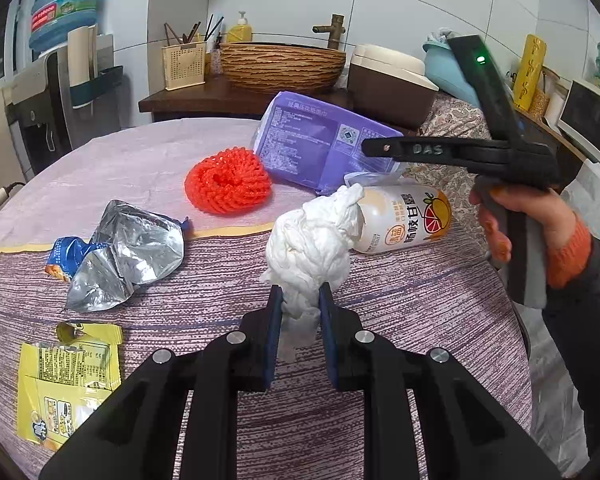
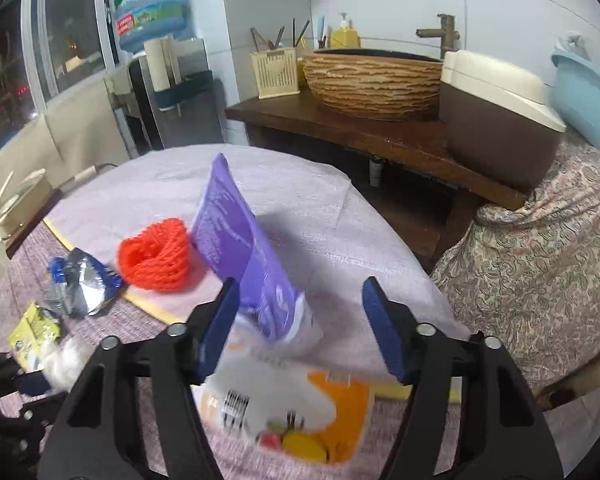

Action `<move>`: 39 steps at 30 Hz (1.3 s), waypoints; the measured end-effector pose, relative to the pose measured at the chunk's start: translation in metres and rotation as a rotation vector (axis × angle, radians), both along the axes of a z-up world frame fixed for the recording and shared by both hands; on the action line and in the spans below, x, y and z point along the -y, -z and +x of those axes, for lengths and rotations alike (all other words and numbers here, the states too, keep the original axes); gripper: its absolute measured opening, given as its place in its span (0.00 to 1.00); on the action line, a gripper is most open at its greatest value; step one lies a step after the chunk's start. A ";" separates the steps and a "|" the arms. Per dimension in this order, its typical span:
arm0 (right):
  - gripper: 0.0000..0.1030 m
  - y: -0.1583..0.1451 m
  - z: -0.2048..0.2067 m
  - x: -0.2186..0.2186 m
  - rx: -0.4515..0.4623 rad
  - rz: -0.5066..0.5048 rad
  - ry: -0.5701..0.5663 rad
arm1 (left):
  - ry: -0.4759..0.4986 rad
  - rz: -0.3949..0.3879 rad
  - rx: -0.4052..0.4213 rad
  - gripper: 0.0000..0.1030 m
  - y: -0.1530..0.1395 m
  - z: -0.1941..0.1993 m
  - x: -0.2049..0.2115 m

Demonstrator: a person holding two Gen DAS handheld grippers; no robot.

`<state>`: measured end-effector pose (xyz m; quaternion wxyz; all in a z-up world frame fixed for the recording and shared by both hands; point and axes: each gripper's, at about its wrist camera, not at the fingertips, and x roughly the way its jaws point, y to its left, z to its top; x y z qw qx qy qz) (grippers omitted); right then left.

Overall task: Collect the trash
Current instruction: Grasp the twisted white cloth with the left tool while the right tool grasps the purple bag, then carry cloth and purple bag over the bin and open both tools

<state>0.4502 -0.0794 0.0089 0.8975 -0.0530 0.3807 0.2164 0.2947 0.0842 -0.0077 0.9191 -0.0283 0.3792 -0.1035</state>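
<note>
Crumpled white tissue (image 1: 310, 240) stands pinched between the blue pads of the left gripper (image 1: 300, 304), whose jaws are closed tight on its lower end, near the middle of the round table's purple striped cloth (image 1: 420, 300). Just behind the wad, touching it, a white drink bottle with an orange citrus label (image 1: 404, 218) lies on its side. Farther back a purple plastic tissue pack (image 1: 320, 144) leans, and left of it sits a red foam fruit net (image 1: 228, 182). On the near left lie a crushed silver and blue foil wrapper (image 1: 128, 252) and a yellow torn snack packet (image 1: 66, 376). At the right, the right gripper (image 1: 380, 147) hangs above the bottle, held in the person's hand (image 1: 524, 216).

From the right wrist, the right gripper (image 2: 300, 328) has its jaws spread wide with nothing clamped. Below and between them lies the white drink bottle (image 2: 284, 400), blurred, and the purple tissue pack (image 2: 240, 240) rises just beyond it. The red net (image 2: 156, 256) sits left of the pack, the foil wrapper (image 2: 80, 284) and yellow packet (image 2: 36, 328) farther left. The white tissue (image 2: 66, 362) shows at the near left edge, by the left gripper's dark frame. A woven basin (image 2: 374, 84) stands on the far wooden counter.
</note>
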 end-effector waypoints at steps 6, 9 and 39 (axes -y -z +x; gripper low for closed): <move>0.15 0.012 0.010 -0.004 -0.008 -0.016 -0.010 | -0.004 -0.009 -0.005 0.19 0.003 0.002 -0.001; 0.08 0.008 0.005 -0.001 0.020 0.004 -0.014 | -0.008 -0.004 -0.003 0.19 0.003 0.003 -0.001; 0.05 -0.049 -0.189 0.222 0.237 0.027 0.316 | 0.336 -0.076 0.058 0.19 -0.015 -0.058 0.183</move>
